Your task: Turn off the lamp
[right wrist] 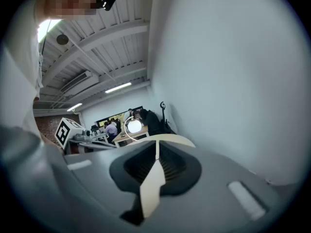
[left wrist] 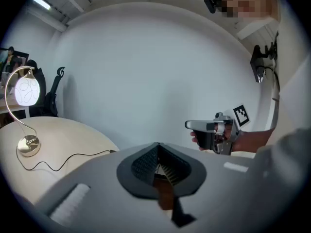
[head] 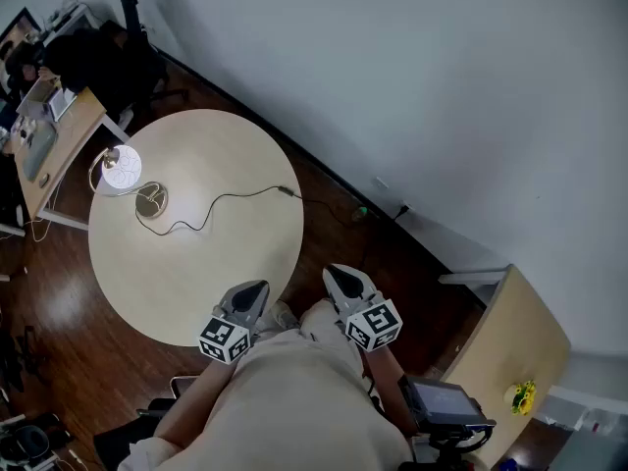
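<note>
The lamp (head: 121,168) is lit, its white globe glowing at the far left of the round table (head: 216,263). Its brass base (head: 151,201) stands beside the globe, and a thin black cord (head: 221,200) snakes rightward to a switch or plug (head: 288,192). My left gripper (head: 255,289) and right gripper (head: 336,275) hover side by side at the table's near edge, close to my body and well away from the lamp. Both are shut with nothing between the jaws. The left gripper view shows the lamp (left wrist: 26,91) far to the left, and the right gripper view shows the lamp (right wrist: 134,126) small and distant.
A wooden desk (head: 69,135) with laptops stands just left of the table, with a black chair (head: 132,37) behind it. Another wooden desk (head: 510,346) with a yellow object (head: 520,396) is at the right. A white wall runs behind the table, above dark wood floor.
</note>
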Tool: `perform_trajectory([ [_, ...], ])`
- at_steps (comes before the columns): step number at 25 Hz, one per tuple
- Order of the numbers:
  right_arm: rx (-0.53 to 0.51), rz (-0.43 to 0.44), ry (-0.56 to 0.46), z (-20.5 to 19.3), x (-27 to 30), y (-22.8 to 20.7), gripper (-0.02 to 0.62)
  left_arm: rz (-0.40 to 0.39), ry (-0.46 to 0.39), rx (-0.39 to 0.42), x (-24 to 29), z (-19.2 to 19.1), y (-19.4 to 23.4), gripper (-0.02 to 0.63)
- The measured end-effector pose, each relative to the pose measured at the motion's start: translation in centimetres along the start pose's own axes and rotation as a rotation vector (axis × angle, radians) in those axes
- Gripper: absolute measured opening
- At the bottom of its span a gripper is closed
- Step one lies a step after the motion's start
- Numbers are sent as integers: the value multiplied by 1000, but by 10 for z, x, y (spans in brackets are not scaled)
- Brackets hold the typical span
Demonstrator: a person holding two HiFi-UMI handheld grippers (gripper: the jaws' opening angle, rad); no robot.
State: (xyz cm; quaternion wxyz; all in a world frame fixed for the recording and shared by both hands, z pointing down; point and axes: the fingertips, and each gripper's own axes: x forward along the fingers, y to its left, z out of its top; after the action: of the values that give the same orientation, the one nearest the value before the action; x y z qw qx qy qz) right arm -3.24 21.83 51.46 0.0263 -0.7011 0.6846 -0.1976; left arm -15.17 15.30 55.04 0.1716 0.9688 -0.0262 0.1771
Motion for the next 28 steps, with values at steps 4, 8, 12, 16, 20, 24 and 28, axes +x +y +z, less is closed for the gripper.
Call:
perform_trajectory([
  [4,22,42,10,8,28,-15,12,66,-3,-30,1,4,15,0],
  [8,5,93,45,8,64,-34,61,139,-2,-40,1,4,31,0],
  [12,-18,177,52,27,117,-52,91,258,-33,-100,8,20,66,0],
  [16,-85,292,112,48,168,-63,89,373,-67,-141,30,49,87,0],
  [20,-157,371,161,65,212,-79,89,447,-86,-156,56,85,107,0],
  [24,-204,436,195,81,241,-86,89,522,-138,-187,70,116,121,0],
  [28,-226,495,229,78,254,-84,91,564,-151,-236,76,112,122,0],
])
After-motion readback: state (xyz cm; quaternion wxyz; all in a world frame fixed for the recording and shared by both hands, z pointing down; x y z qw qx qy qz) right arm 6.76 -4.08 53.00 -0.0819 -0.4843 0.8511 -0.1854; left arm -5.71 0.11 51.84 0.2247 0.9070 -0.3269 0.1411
